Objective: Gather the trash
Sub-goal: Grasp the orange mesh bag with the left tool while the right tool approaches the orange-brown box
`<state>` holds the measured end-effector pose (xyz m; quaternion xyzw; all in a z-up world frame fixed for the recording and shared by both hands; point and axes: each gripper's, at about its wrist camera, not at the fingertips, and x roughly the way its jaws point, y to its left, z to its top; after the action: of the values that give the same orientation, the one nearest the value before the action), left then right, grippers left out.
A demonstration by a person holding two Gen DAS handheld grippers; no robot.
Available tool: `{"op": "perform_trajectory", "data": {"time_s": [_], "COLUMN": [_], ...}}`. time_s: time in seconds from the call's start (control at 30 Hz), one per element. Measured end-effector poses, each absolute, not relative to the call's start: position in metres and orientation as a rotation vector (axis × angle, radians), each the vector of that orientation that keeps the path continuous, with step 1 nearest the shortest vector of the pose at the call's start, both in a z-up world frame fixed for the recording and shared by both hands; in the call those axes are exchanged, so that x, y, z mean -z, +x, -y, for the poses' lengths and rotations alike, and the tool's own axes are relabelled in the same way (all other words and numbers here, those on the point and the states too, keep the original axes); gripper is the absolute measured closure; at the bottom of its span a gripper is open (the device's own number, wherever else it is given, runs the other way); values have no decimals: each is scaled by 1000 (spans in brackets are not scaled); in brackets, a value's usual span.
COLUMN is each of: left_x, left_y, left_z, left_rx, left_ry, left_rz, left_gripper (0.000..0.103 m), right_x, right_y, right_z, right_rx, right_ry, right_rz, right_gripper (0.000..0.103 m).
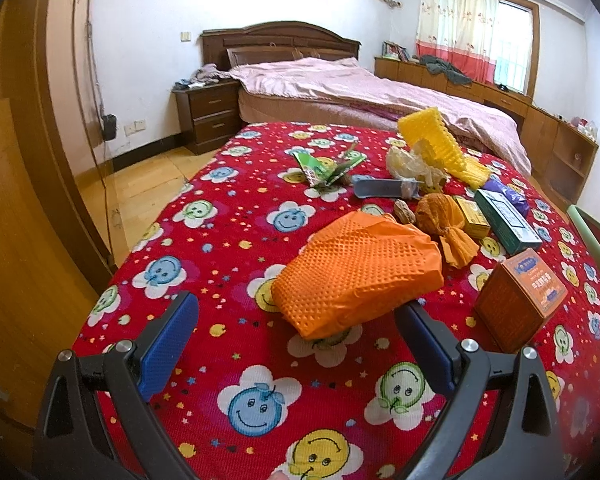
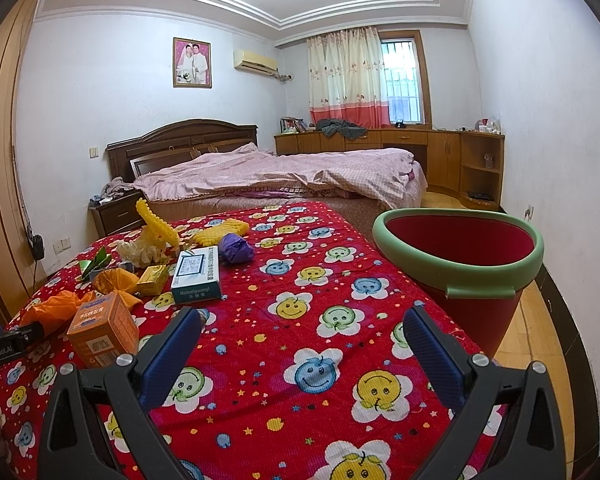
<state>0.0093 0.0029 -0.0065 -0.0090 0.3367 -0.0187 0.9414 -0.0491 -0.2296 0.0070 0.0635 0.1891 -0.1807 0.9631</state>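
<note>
Trash lies scattered on the red smiley-flower cloth (image 1: 236, 240). An orange foam net (image 1: 356, 272) sits just ahead of my left gripper (image 1: 300, 340), which is open and holds nothing. To its right stand an orange box (image 1: 516, 300), a teal carton (image 1: 508, 224), a small yellow box (image 1: 472, 216) and crumpled orange paper (image 1: 440, 216). Farther back are a yellow foam net (image 1: 440, 144), a purple wad (image 1: 504, 194) and a green wrapper (image 1: 324, 168). My right gripper (image 2: 300, 344) is open over bare cloth, with the orange box (image 2: 100, 328) at its left and a red, green-rimmed bucket (image 2: 480, 320) at its right.
The cloth-covered surface ends at the left over wooden floor (image 1: 140, 188). A bed with a pink quilt (image 2: 280, 172) lies behind it, with a nightstand (image 1: 212, 116) beside the bed. A wardrobe (image 1: 24, 200) stands close on the left. Cabinets (image 2: 440, 152) line the far wall.
</note>
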Motion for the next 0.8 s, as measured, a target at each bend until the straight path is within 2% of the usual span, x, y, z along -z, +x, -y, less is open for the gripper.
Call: {"op": "perform_trajectory", "data": {"time_s": [0.23,0.47,0.63,0.7,0.8], "left_x": [-2,-19,-9,-1,10], "left_y": [10,9,32,41,49], "left_z": [4,19,25,28,29], "left_rx": [120,183,217,219,206], "left_ry": [-33,22,49,66,78], "left_rz": [-723,-685,-767,-806,-864], "left_gripper": [5,5,5,7,17], "right_x": [-4,-3,-4,-6,-9], "right_y": [-42,-37,-35,-35,-35], "right_z": [229,229,232,234,235], "right_rx": [347,341,334,329,322], "right_ry": [130,140,169,191,210], "right_rz": [-420,-452,-485,-495,-510], "right_gripper": [0,0,0,0,0]}}
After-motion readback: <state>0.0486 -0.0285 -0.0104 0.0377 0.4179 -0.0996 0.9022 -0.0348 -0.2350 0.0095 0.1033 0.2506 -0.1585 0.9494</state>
